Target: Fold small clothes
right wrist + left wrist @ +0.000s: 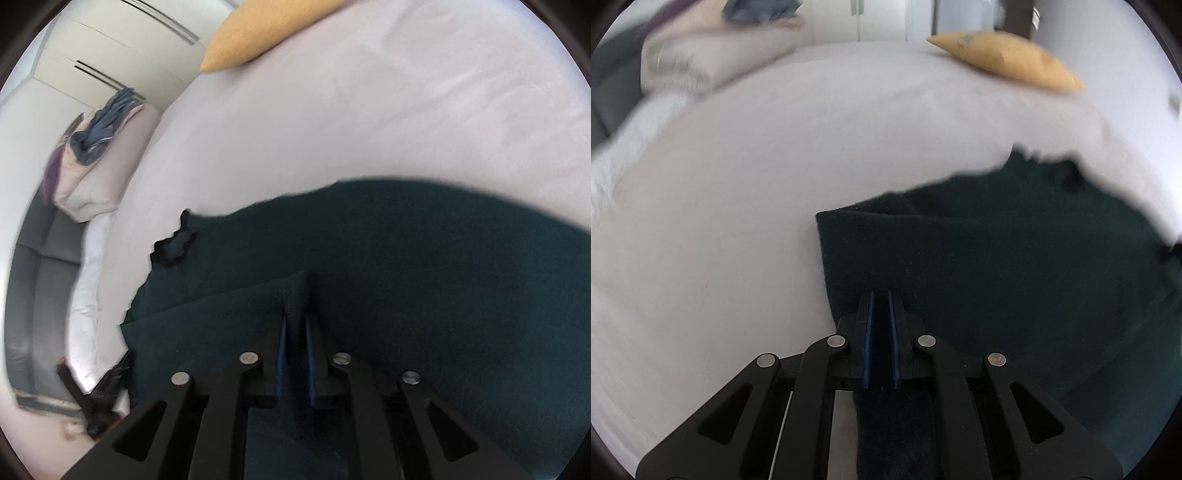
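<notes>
Two wrist views look down on a wide bed (775, 155) covered in pale sheeting, which fills most of each picture. Next in size is a dark green knitted garment (1015, 258), lying spread on the sheet from the centre toward 3 o'clock in the left view and across the lower half of the right view (406, 258). A layer of it is already turned over itself, its folded edge running toward 9 o'clock in the right view.

Smaller things sit at the far edge: a stack of pale folded bedding (713, 59) at 11 o'clock with a blue-grey cloth (757, 9) on top, and a yellow cushion (1008, 59) at 1 o'clock.

At 6 o'clock in the left view, the left gripper (881, 295) is clenched on the near edge of the garment, a strip of fabric passing between its blue pads. In the right view the right gripper (297, 314) has a raised peak of the same fabric between its fingers; the pads stand slightly apart, and motion blur makes it hard to say whether they still press, though the grip looks to be loosening.

This reads as the close of one fold, with the carried edge being laid down. Next, both tools likely need to let go cleanly, then take fresh corners for the following fold.

No brand, label or writing can be read.
</notes>
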`<state>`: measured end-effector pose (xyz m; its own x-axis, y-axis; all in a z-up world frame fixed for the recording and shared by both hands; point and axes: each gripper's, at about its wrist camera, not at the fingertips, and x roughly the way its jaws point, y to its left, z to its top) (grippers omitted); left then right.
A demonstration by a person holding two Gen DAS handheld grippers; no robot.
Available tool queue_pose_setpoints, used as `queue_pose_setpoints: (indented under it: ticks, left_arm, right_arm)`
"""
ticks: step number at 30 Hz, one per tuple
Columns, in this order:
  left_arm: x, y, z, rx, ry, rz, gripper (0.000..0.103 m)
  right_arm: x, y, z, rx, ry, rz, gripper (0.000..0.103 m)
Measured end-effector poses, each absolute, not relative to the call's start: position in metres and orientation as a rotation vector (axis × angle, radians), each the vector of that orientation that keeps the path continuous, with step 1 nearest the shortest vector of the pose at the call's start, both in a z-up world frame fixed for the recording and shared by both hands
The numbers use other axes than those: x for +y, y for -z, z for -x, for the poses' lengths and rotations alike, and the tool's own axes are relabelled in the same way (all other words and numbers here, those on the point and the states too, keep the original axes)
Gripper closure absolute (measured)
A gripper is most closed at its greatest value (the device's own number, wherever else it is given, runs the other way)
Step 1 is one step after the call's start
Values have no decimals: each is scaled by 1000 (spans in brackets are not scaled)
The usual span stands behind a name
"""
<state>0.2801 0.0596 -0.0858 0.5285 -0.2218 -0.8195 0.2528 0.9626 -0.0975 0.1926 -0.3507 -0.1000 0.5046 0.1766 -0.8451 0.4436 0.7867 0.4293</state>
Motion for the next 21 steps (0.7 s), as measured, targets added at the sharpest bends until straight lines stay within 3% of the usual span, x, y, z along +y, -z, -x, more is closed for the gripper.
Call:
queue_pose_setpoints:
  ticks: [3, 5, 11, 15, 17, 19, 21]
  left_arm:
    - [81, 46, -275, 860, 292, 13, 95]
    - [84, 43, -285, 886, 293, -21, 95]
    - [68, 104, -283, 1020, 262, -170, 95]
    - [57, 109, -270, 932, 227, -298, 95]
    - [50, 103, -265, 909, 195, -347, 95]
    - [42, 107, -255, 900, 186, -376, 96]
    - [32, 116, -244, 880, 162, -459, 96]
  right_arm:
    - [-330, 66, -177, 931, 76, -660, 83]
    - [-311, 65, -181, 934, -23, -671, 83]
    - [-288, 122, -199, 1062, -61, -722, 83]
    - [-306, 133, -175, 1000, -103, -816, 88]
    - [-306, 118, -158, 967, -61, -779, 82]
    - [-295, 109, -142, 919, -64, -714, 49]
    - [-285, 122, -136, 970, -87, -660, 46]
